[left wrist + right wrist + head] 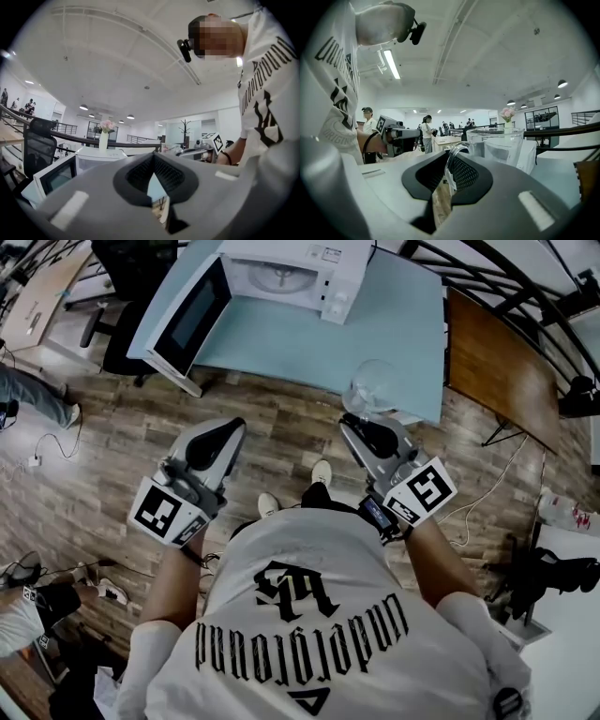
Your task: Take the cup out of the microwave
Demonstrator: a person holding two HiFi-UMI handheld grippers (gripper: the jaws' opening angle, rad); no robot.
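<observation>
A clear glass cup (369, 390) hangs in the air just off the front edge of the pale blue table (403, 324). My right gripper (362, 424) is shut on its handle. In the right gripper view the handle (451, 165) sits pinched between the pads and the cup body (497, 145) stands upright beyond them. The white microwave (291, 273) stands on the table with its door (187, 320) swung wide to the left and its cavity bare. My left gripper (228, 430) is shut and holds nothing, level with the right one over the wooden floor; its pads (140, 176) meet at the tip.
A brown wooden table (497, 371) stands to the right of the blue one. A black office chair (117, 334) is left of the microwave door. A white vase with pink flowers (104, 138) rises behind the microwave (101, 157). Several people stand far off (425, 133).
</observation>
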